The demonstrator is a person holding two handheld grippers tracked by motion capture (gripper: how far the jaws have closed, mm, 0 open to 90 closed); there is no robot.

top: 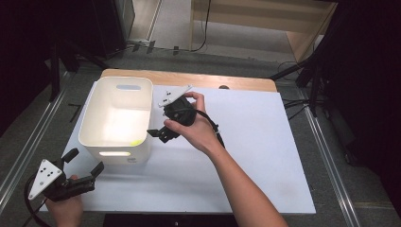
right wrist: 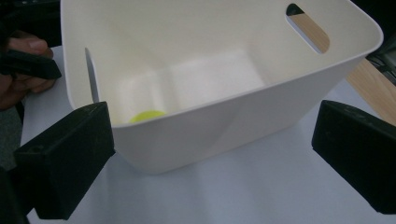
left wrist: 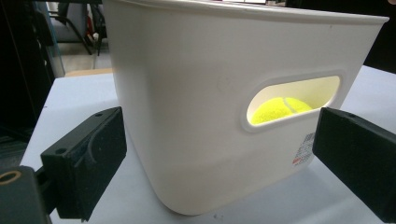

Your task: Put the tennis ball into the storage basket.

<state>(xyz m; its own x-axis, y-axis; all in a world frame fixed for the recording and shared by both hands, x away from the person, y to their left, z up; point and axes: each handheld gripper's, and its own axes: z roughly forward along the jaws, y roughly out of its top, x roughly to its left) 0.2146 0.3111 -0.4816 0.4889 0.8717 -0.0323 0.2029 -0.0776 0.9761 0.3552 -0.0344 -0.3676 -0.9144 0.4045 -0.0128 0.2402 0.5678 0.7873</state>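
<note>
A white plastic bin (top: 116, 118) with handle slots stands on the left part of the table. A yellow tennis ball (top: 136, 142) lies in its near right corner; it shows through the slot (left wrist: 280, 109) and over the rim (right wrist: 147, 115). My right gripper (top: 158, 120) hovers just right of the bin's (right wrist: 224, 107) right wall, jaws wide apart (right wrist: 210, 158) with nothing between them. My left gripper (top: 84, 163) rests low at the table's near left corner, open, aimed at the bin's (left wrist: 187, 116) near wall (left wrist: 219, 154) and apart from it.
A white sheet (top: 246, 156) covers the table; its right half is bare. A wooden strip (top: 189, 78) runs along the far edge. Dark stands and cables (top: 302, 71) sit on the floor at the far right, and light wooden furniture (top: 265, 19) stands behind.
</note>
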